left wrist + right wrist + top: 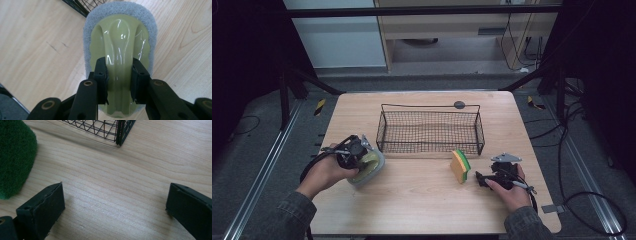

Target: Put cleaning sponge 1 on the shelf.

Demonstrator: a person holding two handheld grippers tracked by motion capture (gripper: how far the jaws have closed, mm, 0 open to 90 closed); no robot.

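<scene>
A scrubber [120, 40] with a pale green plastic handle and a grey scouring pad is clamped by its handle ridge in my left gripper [119, 77]. In the high view it hangs tilted just above the table at the left, scrubber [368, 167] under the left gripper [354, 152]. A yellow sponge with a green scouring face [460, 165] stands on edge in front of the wire basket [430, 131]. My right gripper [484, 179] rests open just right of the sponge; its jaws stand wide apart over bare wood, with the green sponge face [15, 157] at the left.
The black wire basket [110, 130] sits in the middle of the wooden table [422, 200]. A small dark round object [459, 104] lies behind the basket. Cables trail from both grippers and over the floor at the right.
</scene>
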